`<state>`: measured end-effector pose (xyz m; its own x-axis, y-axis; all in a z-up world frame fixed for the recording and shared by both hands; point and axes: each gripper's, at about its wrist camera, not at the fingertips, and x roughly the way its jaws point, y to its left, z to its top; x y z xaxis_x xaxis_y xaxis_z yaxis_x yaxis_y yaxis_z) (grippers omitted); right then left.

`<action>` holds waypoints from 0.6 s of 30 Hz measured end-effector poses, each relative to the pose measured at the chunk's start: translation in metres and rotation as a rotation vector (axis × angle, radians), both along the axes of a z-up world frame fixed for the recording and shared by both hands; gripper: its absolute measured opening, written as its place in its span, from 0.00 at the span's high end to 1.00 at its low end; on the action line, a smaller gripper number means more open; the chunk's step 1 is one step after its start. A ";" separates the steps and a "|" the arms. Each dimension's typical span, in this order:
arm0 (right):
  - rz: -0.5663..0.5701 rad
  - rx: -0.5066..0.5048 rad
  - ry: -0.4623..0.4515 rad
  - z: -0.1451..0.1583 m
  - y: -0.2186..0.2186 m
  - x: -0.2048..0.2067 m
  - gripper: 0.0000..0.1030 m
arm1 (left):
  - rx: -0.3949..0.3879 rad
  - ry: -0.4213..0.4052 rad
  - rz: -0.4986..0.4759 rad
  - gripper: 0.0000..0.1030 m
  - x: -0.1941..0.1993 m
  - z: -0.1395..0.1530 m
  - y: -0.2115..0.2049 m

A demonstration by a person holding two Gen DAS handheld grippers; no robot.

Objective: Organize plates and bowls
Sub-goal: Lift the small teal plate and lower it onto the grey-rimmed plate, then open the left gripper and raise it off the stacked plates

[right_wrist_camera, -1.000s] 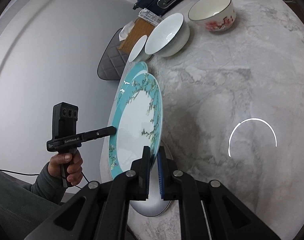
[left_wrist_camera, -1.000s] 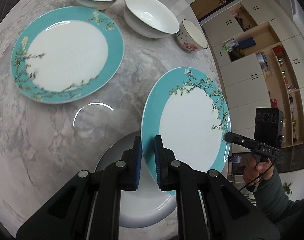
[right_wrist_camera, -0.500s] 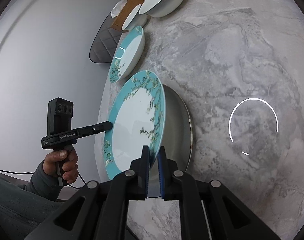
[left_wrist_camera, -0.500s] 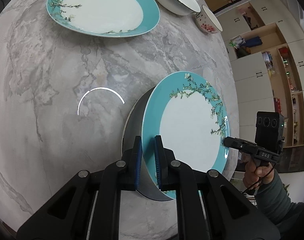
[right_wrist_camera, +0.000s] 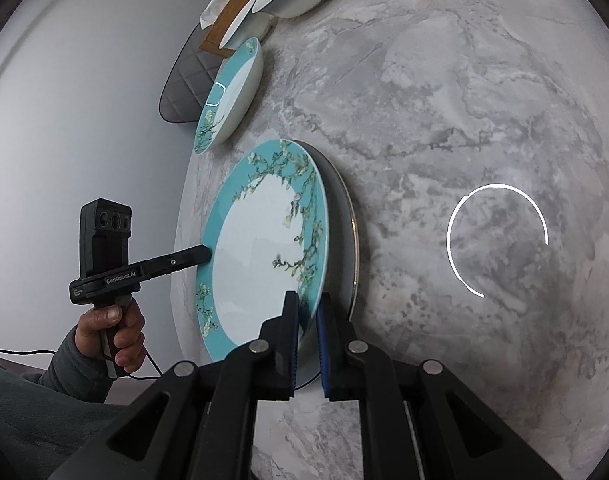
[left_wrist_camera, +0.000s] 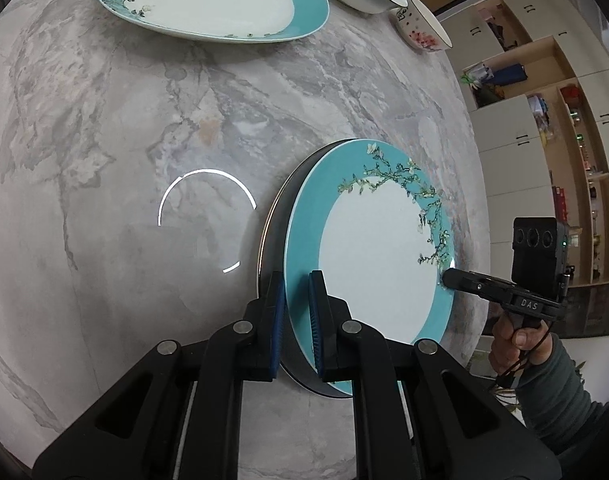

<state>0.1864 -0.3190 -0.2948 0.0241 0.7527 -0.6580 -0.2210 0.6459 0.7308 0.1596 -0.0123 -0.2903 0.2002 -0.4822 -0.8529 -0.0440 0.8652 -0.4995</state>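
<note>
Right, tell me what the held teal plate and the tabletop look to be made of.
Teal plate: probably glazed ceramic or porcelain, glossy; it mirrors light on its white centre and carries a printed blossom-branch rim. Tabletop: looks like polished marble or sintered stone, grey-white with veining, reflecting a ring lamp; which one is unclear.

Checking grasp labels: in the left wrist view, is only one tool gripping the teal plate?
No: the left tool and right tool both clamp opposite rims of the teal plate.
</note>
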 end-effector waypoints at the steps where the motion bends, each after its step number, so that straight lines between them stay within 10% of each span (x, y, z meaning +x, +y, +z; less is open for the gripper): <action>1: -0.005 0.005 0.002 0.000 -0.001 0.000 0.90 | 0.001 -0.001 0.000 0.91 -0.001 0.001 0.000; 14: 0.033 -0.105 -0.018 0.018 -0.002 -0.010 0.85 | -0.047 0.013 0.056 0.90 -0.004 -0.002 0.006; 18: 0.064 -0.218 -0.067 0.032 0.016 -0.014 0.68 | -0.037 0.022 0.059 0.89 -0.005 -0.001 0.006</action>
<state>0.1720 -0.3027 -0.2631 0.0296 0.5941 -0.8038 -0.3098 0.7701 0.5577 0.1545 -0.0065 -0.2911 0.2102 -0.5016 -0.8392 -0.1056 0.8417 -0.5295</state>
